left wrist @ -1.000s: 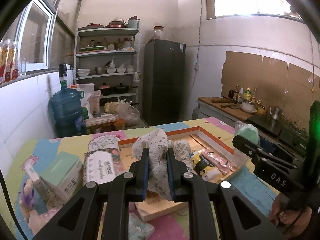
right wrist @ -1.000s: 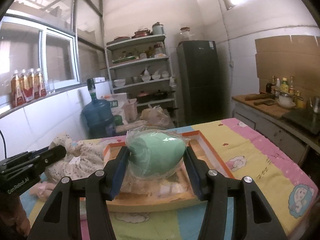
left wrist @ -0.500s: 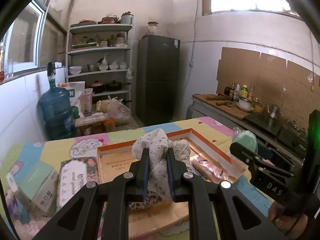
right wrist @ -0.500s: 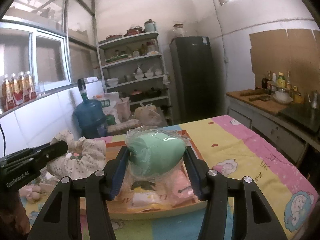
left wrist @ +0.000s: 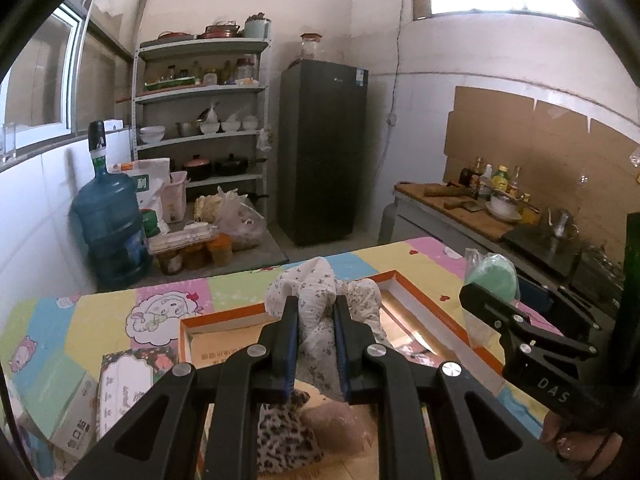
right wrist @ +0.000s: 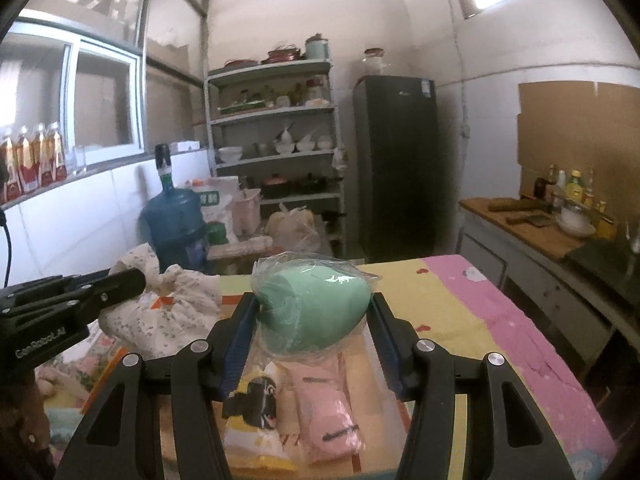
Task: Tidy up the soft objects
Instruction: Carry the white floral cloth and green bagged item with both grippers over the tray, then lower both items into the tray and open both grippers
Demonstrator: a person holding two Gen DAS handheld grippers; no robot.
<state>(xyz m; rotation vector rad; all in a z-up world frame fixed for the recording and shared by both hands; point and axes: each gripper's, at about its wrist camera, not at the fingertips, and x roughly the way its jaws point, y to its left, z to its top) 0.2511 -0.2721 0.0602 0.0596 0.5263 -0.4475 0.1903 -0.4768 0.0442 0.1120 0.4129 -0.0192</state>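
Now, floral cloth: a bunched white flower-print cloth (left wrist: 320, 312) is clamped in my left gripper (left wrist: 316, 344), jaws nearly together on the fabric, held up over the box.
Green egg: a mint-green soft egg-shaped thing in a clear bag (right wrist: 314, 308) is clamped in my right gripper (right wrist: 314, 340), jaws standing wide with both pads against its sides.
Egg, left wrist view: at 3 o'clock of the cloth, above the box's right rim.
Cloth, right wrist view: at 9 o'clock of the egg, bunched under the black body of the other tool.
Box: orange-rimmed shallow box (left wrist: 436, 312) on the table, below both loads.
Box contents, left wrist view: leopard-print fabric (left wrist: 280, 436) and a tan bagged bundle (left wrist: 340, 428) at 6 o'clock of the cloth.
Box contents, right wrist view: pink packet (right wrist: 328, 412) and a yellow-and-black packet (right wrist: 256, 404) at 6 o'clock of the egg.
Table cover: pastel cartoon-print sheet (left wrist: 100, 320).
Outside the box: white pack with printed label (left wrist: 124, 384) and a green-topped carton (left wrist: 60, 412) at 8 o'clock of the cloth.
Hand: fingers (left wrist: 568, 440) on the right tool's grip at 4 o'clock.
Far room: blue water jug (left wrist: 110, 228) at 10 o'clock, shelf rack (left wrist: 204, 120) at 11, dark fridge (left wrist: 322, 152) at 12.
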